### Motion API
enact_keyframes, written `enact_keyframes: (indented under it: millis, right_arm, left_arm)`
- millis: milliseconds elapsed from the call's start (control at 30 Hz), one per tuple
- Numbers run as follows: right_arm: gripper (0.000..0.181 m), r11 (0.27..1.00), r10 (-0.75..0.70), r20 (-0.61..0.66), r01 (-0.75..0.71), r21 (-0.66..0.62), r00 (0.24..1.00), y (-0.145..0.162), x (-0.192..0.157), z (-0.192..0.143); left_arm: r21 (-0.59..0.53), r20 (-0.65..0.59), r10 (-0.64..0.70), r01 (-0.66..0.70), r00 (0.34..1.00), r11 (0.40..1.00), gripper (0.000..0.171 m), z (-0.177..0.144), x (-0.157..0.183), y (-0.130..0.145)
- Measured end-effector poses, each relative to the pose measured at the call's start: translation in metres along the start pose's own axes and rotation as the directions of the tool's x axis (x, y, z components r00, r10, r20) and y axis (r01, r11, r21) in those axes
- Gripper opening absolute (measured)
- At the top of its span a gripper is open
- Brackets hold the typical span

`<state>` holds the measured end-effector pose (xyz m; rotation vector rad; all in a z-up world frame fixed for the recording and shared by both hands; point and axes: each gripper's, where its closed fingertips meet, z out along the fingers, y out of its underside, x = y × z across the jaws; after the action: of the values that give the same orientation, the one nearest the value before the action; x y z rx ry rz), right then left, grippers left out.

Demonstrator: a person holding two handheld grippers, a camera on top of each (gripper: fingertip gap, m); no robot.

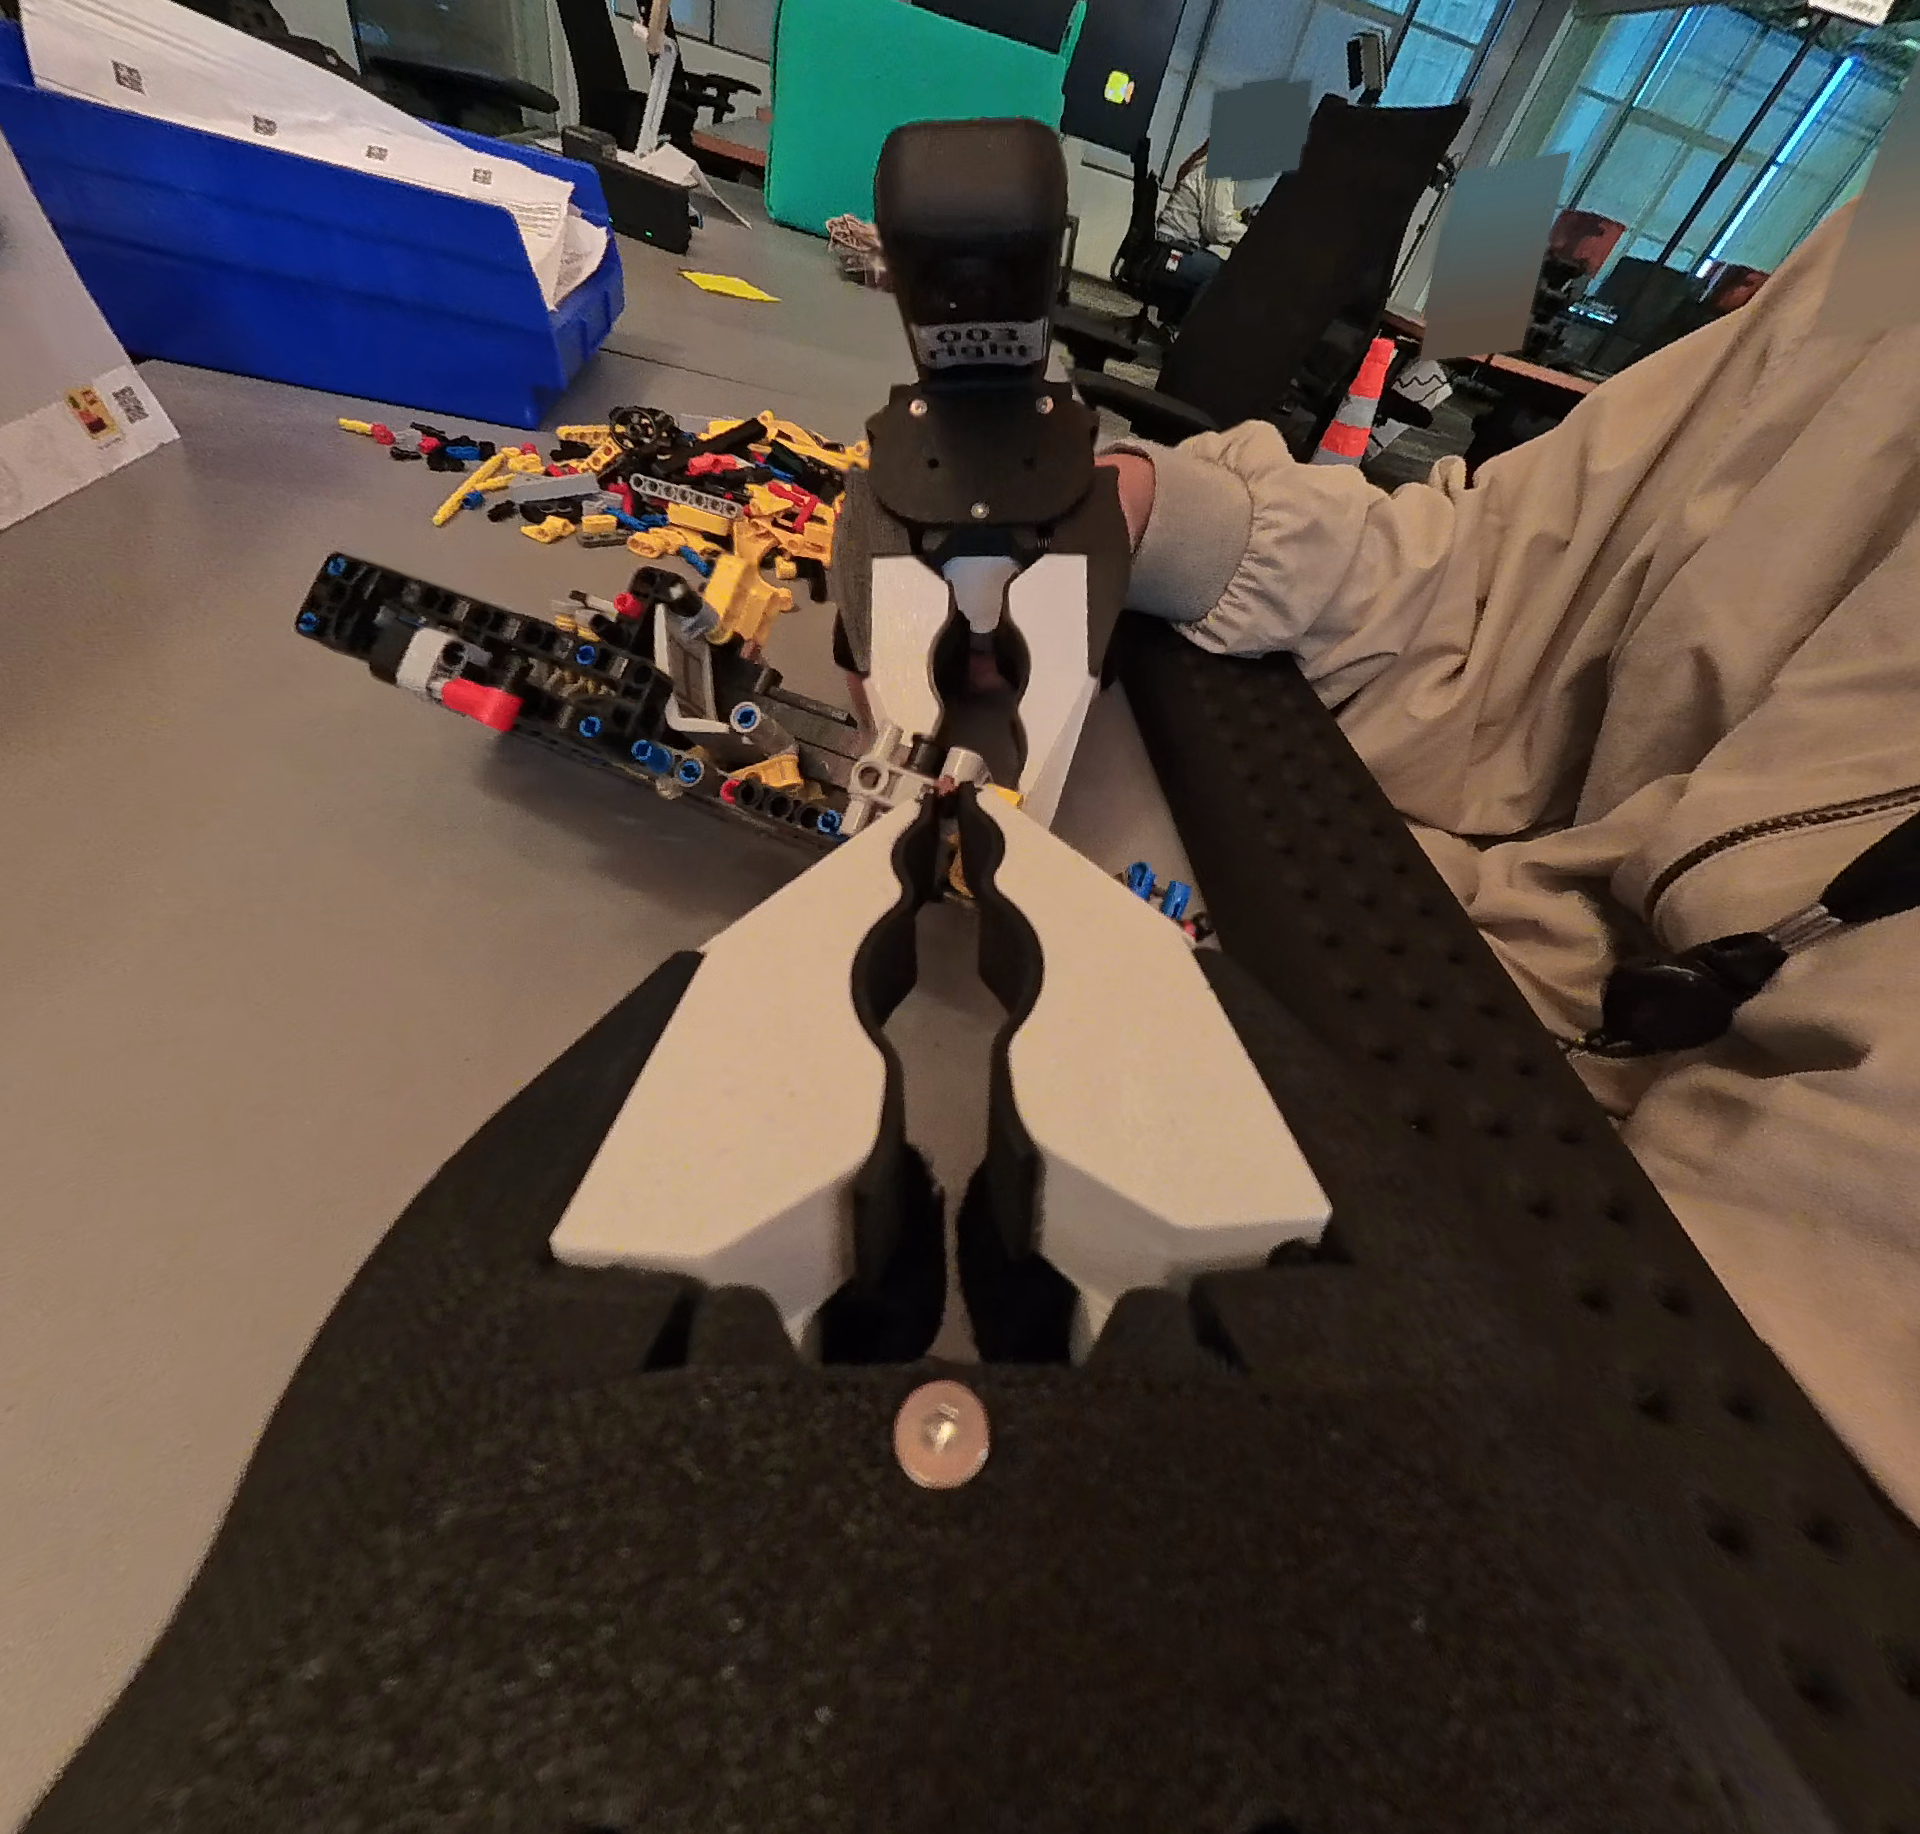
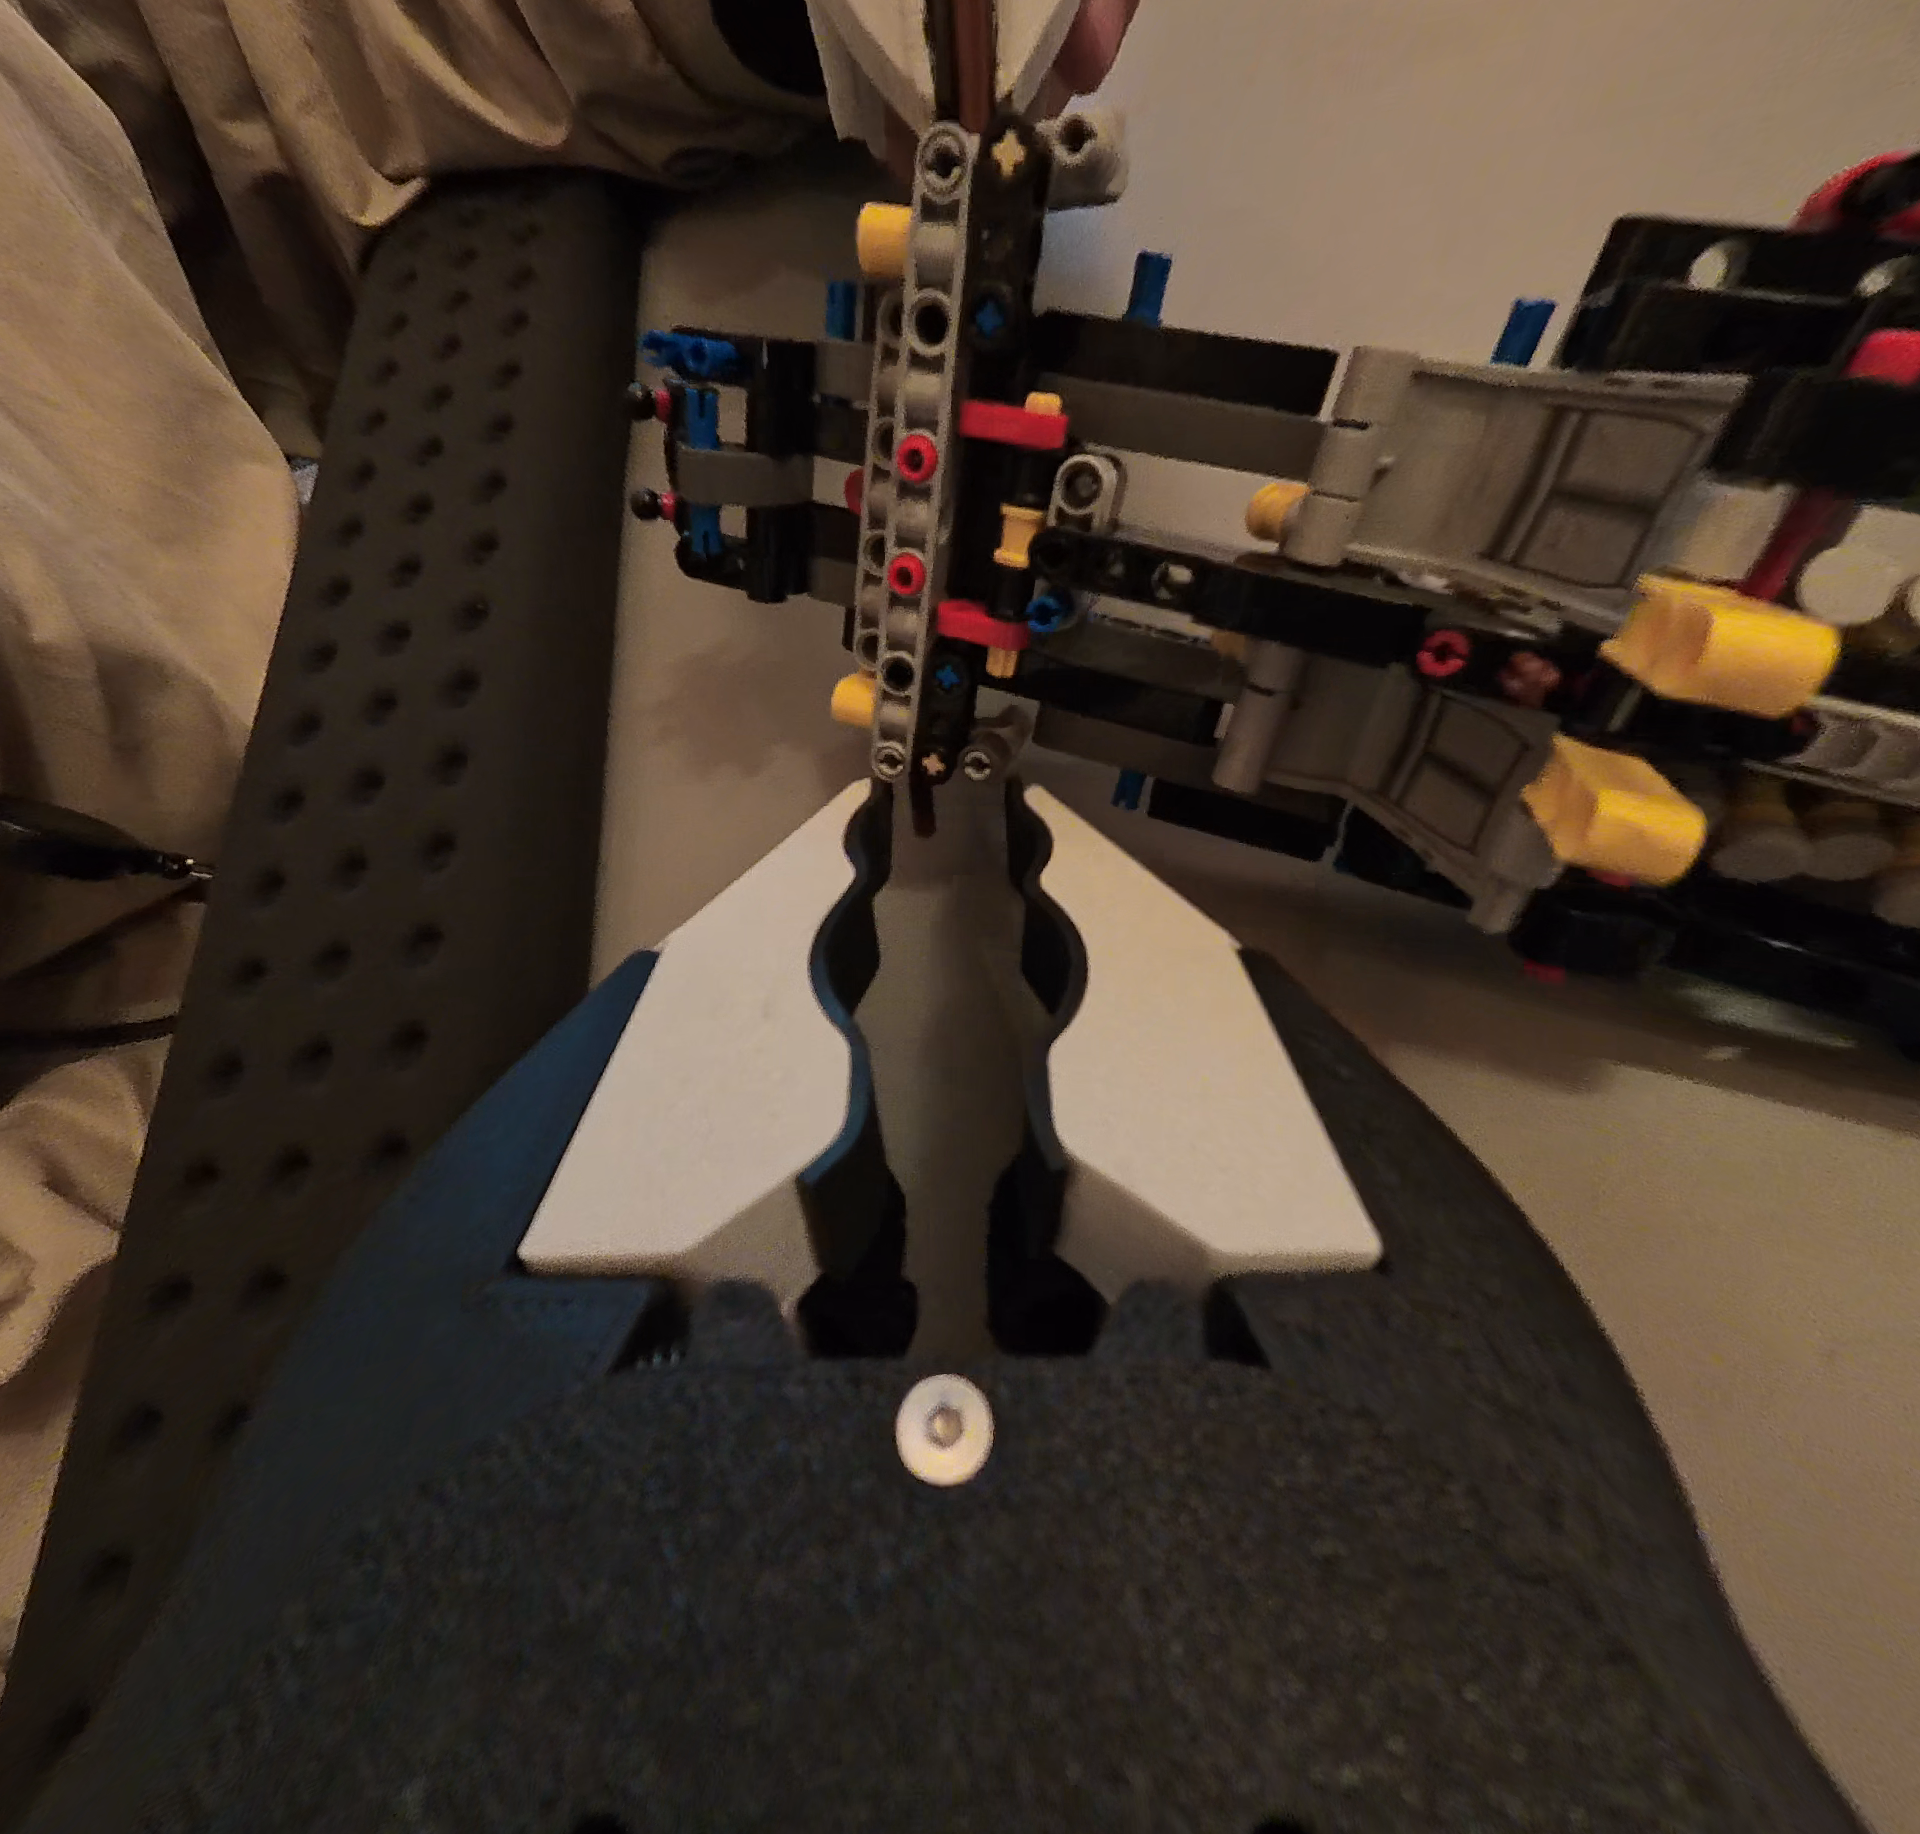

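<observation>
A brick-built model (image 1: 520, 662) with black beams, grey panels (image 2: 1455, 496) and yellow pieces lies on the grey table (image 1: 260, 953). Its end is a grey holed beam (image 2: 914, 496) beside a black beam, between my two grippers, which face each other. My left gripper (image 1: 948, 802) is shut on a thin brown axle (image 2: 974, 28) at the far end of that beam stack; it shows at the top of the right wrist view (image 2: 971, 111). My right gripper (image 2: 951, 797) is narrowly open at the near end, where the axle's tip pokes out between its fingers; it also shows in the left wrist view (image 1: 971, 745).
A pile of loose yellow, black, red and blue pieces (image 1: 686, 496) lies behind the model. A blue bin (image 1: 312, 257) with papers stands at the back left. A black perforated strip (image 1: 1403, 953) runs along the table's edge, beside a person's beige sleeve (image 1: 1455, 579). My right fingertips sit around 10 centimeters from my left ones.
</observation>
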<state>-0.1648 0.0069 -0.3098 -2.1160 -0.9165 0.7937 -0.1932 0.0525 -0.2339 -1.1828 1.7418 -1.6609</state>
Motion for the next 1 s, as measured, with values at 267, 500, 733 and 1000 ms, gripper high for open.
enact_keyframes:
  millis: [267, 500, 733, 1000]
  right_arm:
    - [0.018, 1.000, -0.001, -0.063, 0.002, 0.021, 0.998, -0.002, 0.013, -0.007]
    - [0.016, 0.998, 0.007, -0.103, -0.001, 0.062, 0.995, -0.007, 0.022, -0.017]
    - [0.016, 0.996, -0.026, -0.304, 0.052, 0.078, 0.952, -0.011, 0.052, -0.031]
    - [0.021, 0.993, -0.017, -0.395, 0.061, 0.100, 0.918, -0.015, 0.068, -0.041]
  left_arm:
    - [-0.114, -0.009, -0.024, 0.022, 1.000, 0.993, 0.003, -0.005, -0.005, 0.021]
    - [-0.363, -0.014, -0.004, -0.001, 1.000, 0.932, 0.003, -0.012, -0.007, 0.066]
    - [-0.496, -0.044, 0.007, -0.027, 0.999, 0.868, 0.003, -0.005, 0.007, 0.090]
    - [-0.530, -0.152, -0.062, -0.028, 0.986, 0.847, 0.024, -0.045, 0.026, 0.088]
